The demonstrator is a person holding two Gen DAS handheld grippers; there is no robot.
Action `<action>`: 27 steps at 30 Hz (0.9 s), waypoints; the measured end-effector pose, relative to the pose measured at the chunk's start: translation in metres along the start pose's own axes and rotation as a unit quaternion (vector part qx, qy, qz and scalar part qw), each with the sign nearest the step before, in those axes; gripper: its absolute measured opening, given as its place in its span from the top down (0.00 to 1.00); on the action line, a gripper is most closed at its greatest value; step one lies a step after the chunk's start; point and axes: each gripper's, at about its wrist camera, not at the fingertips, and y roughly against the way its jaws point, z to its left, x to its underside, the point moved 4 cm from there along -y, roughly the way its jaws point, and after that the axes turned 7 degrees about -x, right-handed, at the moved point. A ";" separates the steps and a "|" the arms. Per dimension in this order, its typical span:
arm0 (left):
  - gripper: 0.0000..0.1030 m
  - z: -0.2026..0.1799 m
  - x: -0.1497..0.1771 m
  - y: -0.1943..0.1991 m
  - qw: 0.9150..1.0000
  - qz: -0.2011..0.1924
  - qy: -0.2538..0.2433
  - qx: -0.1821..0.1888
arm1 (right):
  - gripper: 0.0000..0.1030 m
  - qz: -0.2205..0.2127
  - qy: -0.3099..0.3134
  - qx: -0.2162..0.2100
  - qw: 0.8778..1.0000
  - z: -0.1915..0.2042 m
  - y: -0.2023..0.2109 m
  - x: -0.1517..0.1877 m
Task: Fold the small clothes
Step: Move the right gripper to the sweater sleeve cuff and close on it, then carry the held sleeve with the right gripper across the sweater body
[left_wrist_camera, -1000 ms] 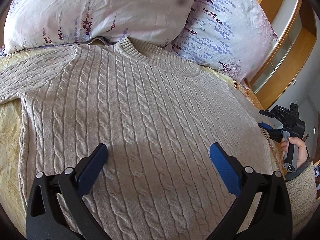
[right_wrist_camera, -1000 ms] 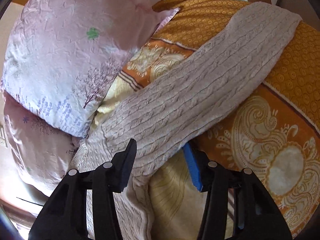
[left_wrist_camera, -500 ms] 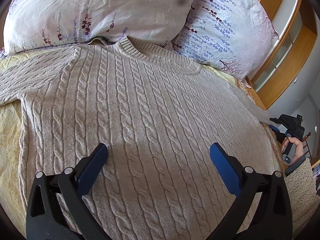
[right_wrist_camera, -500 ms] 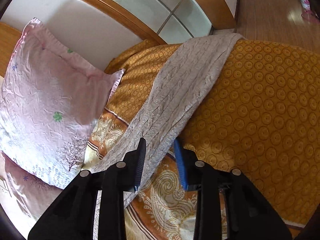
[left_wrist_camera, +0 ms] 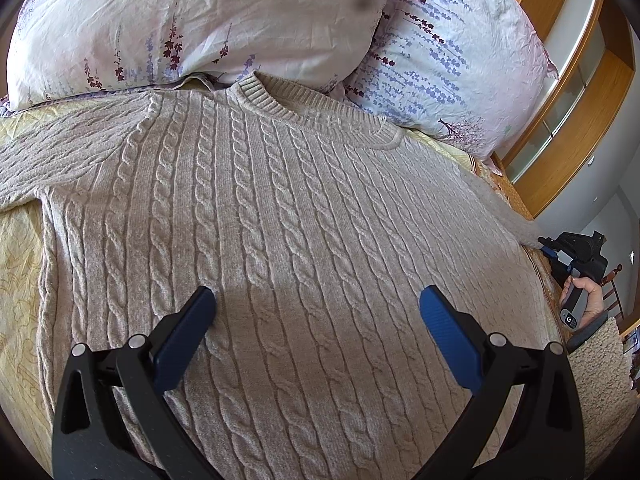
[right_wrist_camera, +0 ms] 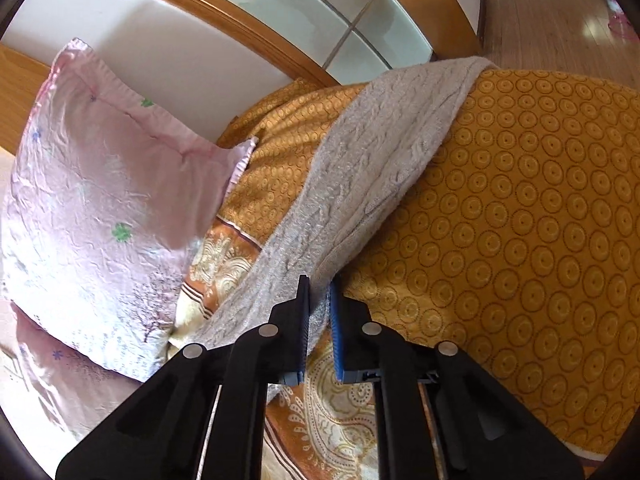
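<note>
A beige cable-knit sweater (left_wrist_camera: 280, 216) lies flat on the bed, collar toward the pillows. My left gripper (left_wrist_camera: 318, 300) is open and hovers just above the sweater's lower middle, holding nothing. The sweater's right sleeve (right_wrist_camera: 372, 164) stretches over the orange bedspread toward the bed's edge. My right gripper (right_wrist_camera: 319, 286) is shut on this sleeve near its lower edge. The right gripper also shows at the far right of the left wrist view (left_wrist_camera: 554, 250), at the sleeve's end.
Two floral pillows (left_wrist_camera: 208, 20) (left_wrist_camera: 452, 60) lie behind the collar. A pink pillow (right_wrist_camera: 100, 208) sits left of the sleeve. The orange patterned bedspread (right_wrist_camera: 520, 220) drops off to the right. A wooden headboard (right_wrist_camera: 248, 20) and wood floor (right_wrist_camera: 552, 12) lie beyond.
My right gripper has closed its fingers onto the sleeve and shifted outward along it toward the bed's edge. My left gripper has stayed open in the same place.
</note>
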 end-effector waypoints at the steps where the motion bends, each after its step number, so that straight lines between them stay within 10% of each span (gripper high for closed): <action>1: 0.02 0.000 0.000 0.000 1.000 0.000 0.000 0.000 | 0.90 -0.004 0.006 -0.008 1.000 0.004 0.002 -0.001; 14: 0.02 -0.001 0.000 0.001 1.000 0.000 0.000 0.000 | 0.90 0.015 0.114 -0.166 0.979 0.111 0.018 0.022; 21: 0.02 0.007 -0.002 0.004 0.999 -0.010 0.026 0.025 | 0.91 0.173 0.211 -0.241 0.932 0.195 -0.019 0.146; 27: 0.02 0.019 -0.005 0.010 0.996 -0.024 0.068 0.044 | 0.88 0.311 0.289 -0.168 0.889 0.197 -0.075 0.261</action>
